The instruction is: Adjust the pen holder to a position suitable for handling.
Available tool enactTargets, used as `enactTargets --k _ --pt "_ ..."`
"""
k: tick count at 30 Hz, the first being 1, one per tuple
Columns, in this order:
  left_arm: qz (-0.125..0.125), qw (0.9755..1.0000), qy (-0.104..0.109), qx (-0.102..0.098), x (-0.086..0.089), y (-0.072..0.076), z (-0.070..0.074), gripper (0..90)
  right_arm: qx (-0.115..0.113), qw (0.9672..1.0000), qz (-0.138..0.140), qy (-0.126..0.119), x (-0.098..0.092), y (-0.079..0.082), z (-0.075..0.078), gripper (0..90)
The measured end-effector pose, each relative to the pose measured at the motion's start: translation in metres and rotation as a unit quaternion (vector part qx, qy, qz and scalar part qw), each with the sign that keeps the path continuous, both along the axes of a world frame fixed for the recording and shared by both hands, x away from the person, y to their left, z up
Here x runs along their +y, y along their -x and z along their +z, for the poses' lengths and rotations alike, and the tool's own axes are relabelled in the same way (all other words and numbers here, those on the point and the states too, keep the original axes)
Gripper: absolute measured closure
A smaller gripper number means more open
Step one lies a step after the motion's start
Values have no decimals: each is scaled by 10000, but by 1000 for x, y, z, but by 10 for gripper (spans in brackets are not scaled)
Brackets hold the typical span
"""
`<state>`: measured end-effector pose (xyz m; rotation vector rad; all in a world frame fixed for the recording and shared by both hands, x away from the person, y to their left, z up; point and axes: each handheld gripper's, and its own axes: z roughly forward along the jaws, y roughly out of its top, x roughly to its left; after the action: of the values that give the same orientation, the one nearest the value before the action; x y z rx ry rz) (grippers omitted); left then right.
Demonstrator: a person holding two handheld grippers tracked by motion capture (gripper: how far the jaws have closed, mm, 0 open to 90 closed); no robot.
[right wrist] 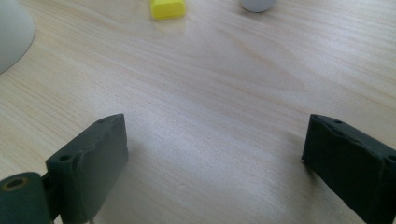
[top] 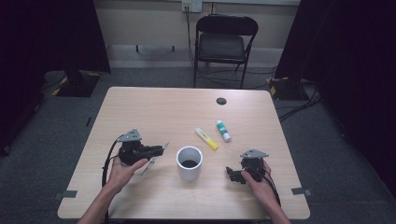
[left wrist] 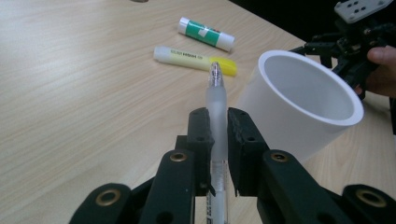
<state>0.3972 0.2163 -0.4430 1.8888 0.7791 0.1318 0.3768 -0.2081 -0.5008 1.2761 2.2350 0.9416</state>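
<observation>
1. Black left tongs (left wrist: 217, 128) clamp a frosted pen (left wrist: 216, 100), lifted beside the white cup (left wrist: 299, 100) near the desk's (top: 140, 107) front edge.
2. Right tongs (right wrist: 212, 149) wait wide open, empty.
3. Highlighter (left wrist: 194, 59) and glue stick (left wrist: 205, 33) beyond, unpicked.

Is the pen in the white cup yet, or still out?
Out. The frosted clear pen sits clamped in the left hand-held gripper, beside the upright white cup.

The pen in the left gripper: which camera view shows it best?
The left gripper view shows the pen best: its frosted barrel stands clamped between the left gripper's black jaws, tip toward the white cup. The high view gives it as a thin pale line slanting beside that gripper. The right gripper view looks at bare table between open jaws.
</observation>
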Motion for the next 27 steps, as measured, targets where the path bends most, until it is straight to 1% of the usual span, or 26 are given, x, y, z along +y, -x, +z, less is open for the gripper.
enactTargets --k 2,5,6,10,14,16,19,21,22,23,27 --pt "-7 10000 -7 -39 0 1 3 803 0 10000 1 1 0 0 0 57" --pt "-22 9999 115 -127 -1 2 9 803 1 10000 -1 0 0 0 0 57" --pt "-25 9998 105 -160 -2 2 12 802 1 10000 0 0 0 0 0 57" --pt "-28 9996 191 -223 -3 4 17 803 0 10000 0 0 0 0 0 57" --pt "-46 9993 195 -301 -4 6 23 802 0 10000 0 0 0 0 0 57" --pt "-69 9991 251 -341 -4 7 26 803 1 10000 0 0 0 0 0 57" --pt "-71 9987 245 -434 -4 9 31 802 0 10000 0 0 0 0 0 57" --pt "-83 9986 258 -449 -4 10 34 802 1 10000 2 0 0 0 0 57" --pt "-75 9984 260 -500 -4 10 36 802 1 10000 2 1 0 0 0 57" --pt "-56 9982 294 -516 -4 11 37 802 0 10000 2 0 0 0 0 57" --pt "-57 9978 309 -590 -4 12 42 802 1 10000 1 0 0 0 0 57"
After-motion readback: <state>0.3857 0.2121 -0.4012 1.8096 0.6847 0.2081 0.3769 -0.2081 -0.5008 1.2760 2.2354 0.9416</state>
